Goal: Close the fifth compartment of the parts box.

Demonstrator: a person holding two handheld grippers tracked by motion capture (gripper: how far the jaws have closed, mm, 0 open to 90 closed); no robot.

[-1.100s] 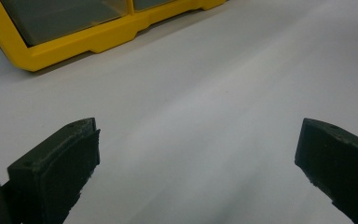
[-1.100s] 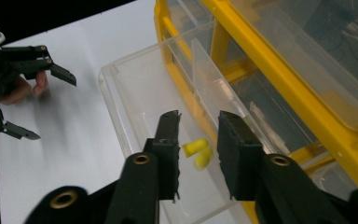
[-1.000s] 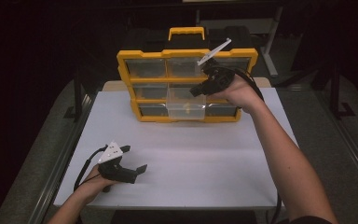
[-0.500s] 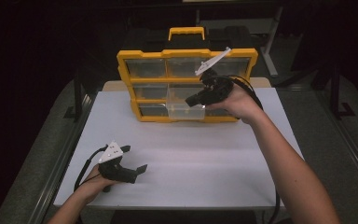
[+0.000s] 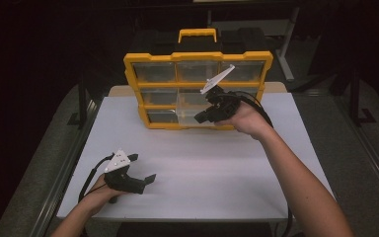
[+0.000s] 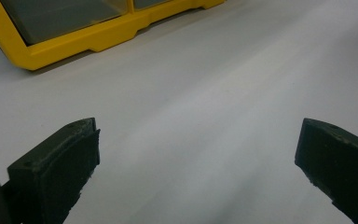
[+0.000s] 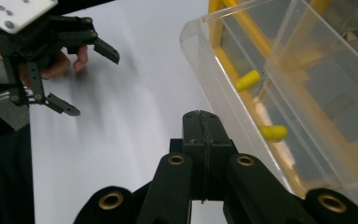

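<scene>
A yellow organizer (image 5: 197, 57) with clear drawers stands upright at the back of the white table (image 5: 202, 168). One clear drawer (image 5: 188, 106) sticks out of its middle rows. It holds two small yellow pieces (image 7: 248, 80) and shows in the right gripper view as the clear drawer (image 7: 242, 93). My right gripper (image 5: 201, 118) is at the drawer's front, shut with nothing between its jaws, and appears again as the right gripper (image 7: 200, 116). Near the front left of the table my left gripper (image 5: 142, 169) rests open and holds nothing. Its pads (image 6: 56, 170) stand wide apart.
The organizer's yellow base (image 6: 74, 42) lies ahead of the left gripper. A yellow carry handle (image 5: 197, 33) tops the organizer. Dark floor and metal frames surround the table. White tabletop spreads between the two grippers.
My right gripper has dropped down and a little left along the front of the pulled-out drawer. The left gripper has stayed put.
</scene>
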